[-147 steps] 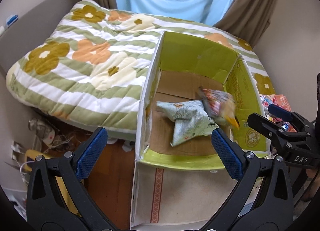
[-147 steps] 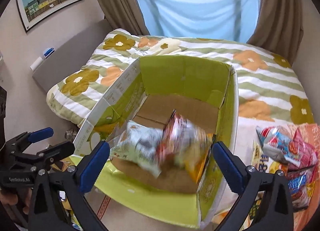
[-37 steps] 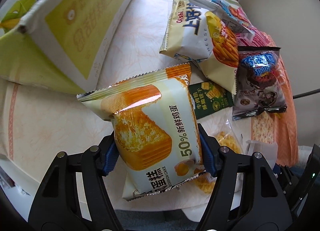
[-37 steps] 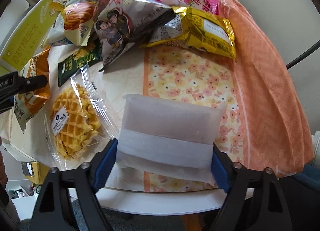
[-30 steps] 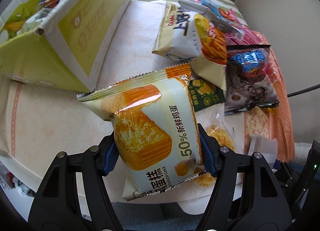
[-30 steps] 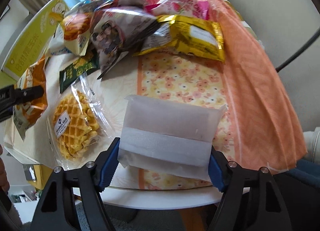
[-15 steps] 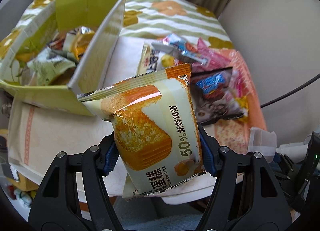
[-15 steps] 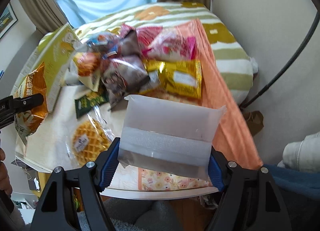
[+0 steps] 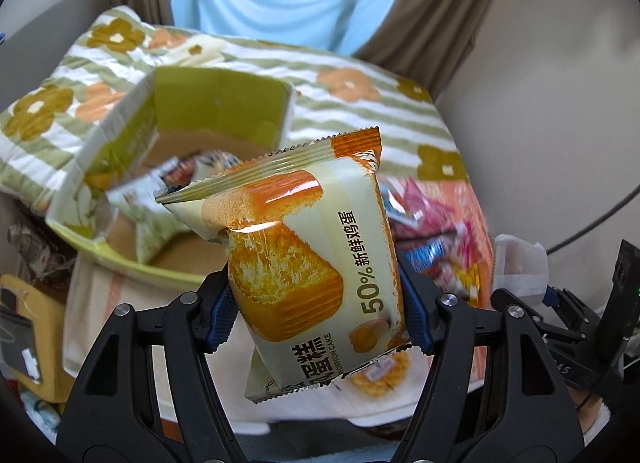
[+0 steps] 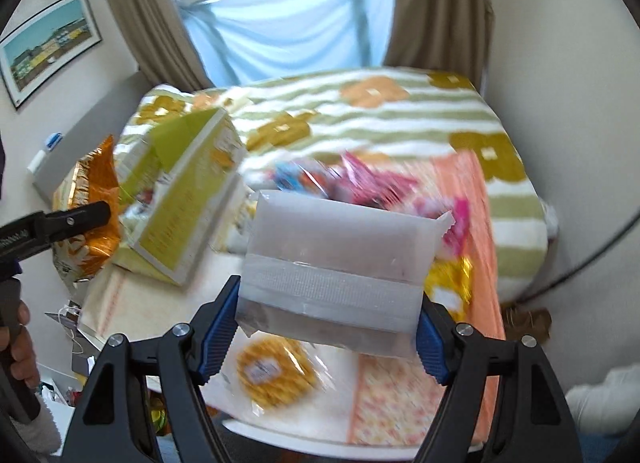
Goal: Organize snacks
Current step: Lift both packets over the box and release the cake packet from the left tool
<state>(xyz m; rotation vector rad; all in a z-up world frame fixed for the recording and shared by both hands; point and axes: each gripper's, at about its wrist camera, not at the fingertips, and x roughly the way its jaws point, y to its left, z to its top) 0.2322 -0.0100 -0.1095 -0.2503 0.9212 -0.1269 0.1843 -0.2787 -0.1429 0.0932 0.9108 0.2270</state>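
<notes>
My left gripper [image 9: 316,315] is shut on an orange and cream chiffon cake packet [image 9: 304,263], held up in the air. Behind it stands the green cardboard box [image 9: 224,103] with several snack bags inside. My right gripper [image 10: 326,333] is shut on a frosted white packet [image 10: 340,267], also lifted above the table. In the right wrist view the green box [image 10: 184,199] sits to the left, and the left gripper [image 10: 60,223] with the cake packet [image 10: 88,199] shows at the far left.
A pile of snack bags [image 10: 360,183] lies on an orange cloth [image 10: 476,231] on the table, with a waffle packet [image 10: 276,375] near the front edge. A flowered quilt [image 9: 352,103] covers the bed behind. A person's hand [image 10: 20,339] is at the left edge.
Both grippers have risen with their packets and tilted up, so the table and snack pile have dropped lower in view and the green box's inside, the bed and the window now show.
</notes>
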